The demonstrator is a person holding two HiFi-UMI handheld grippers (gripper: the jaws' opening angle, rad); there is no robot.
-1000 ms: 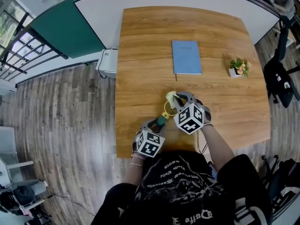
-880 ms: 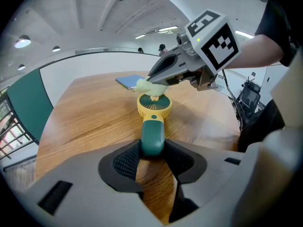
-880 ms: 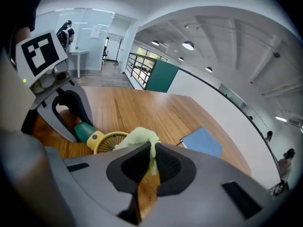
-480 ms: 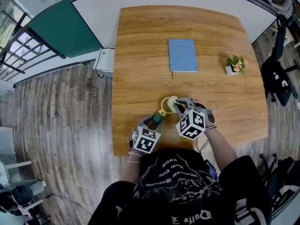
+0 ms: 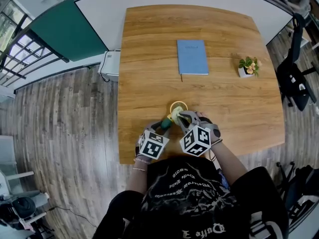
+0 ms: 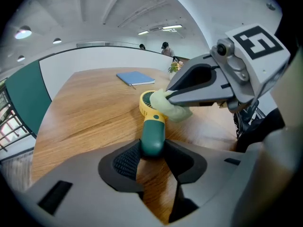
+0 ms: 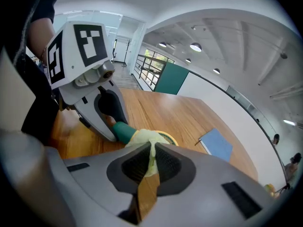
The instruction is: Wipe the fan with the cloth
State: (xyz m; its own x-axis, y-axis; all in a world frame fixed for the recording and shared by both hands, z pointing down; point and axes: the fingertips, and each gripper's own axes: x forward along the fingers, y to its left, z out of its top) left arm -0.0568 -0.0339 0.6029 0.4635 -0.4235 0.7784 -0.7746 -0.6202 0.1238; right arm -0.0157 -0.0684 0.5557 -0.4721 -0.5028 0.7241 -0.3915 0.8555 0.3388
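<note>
A small hand fan with a yellow ring head and a dark green handle lies low over the wooden table. My left gripper is shut on the green handle. My right gripper is shut on a pale yellow-green cloth, which is pressed onto the fan's head. In the right gripper view the cloth covers most of the fan head, with the green handle showing to its left.
A blue notebook with a pen along its left edge lies mid-table. A small potted plant stands at the right. The fan is close to the table's near edge. An office chair stands off the table's right side.
My right gripper has slid left and nearer with the cloth, across the fan head. The fan head has swung slightly left. The left gripper has kept its hold in place.
</note>
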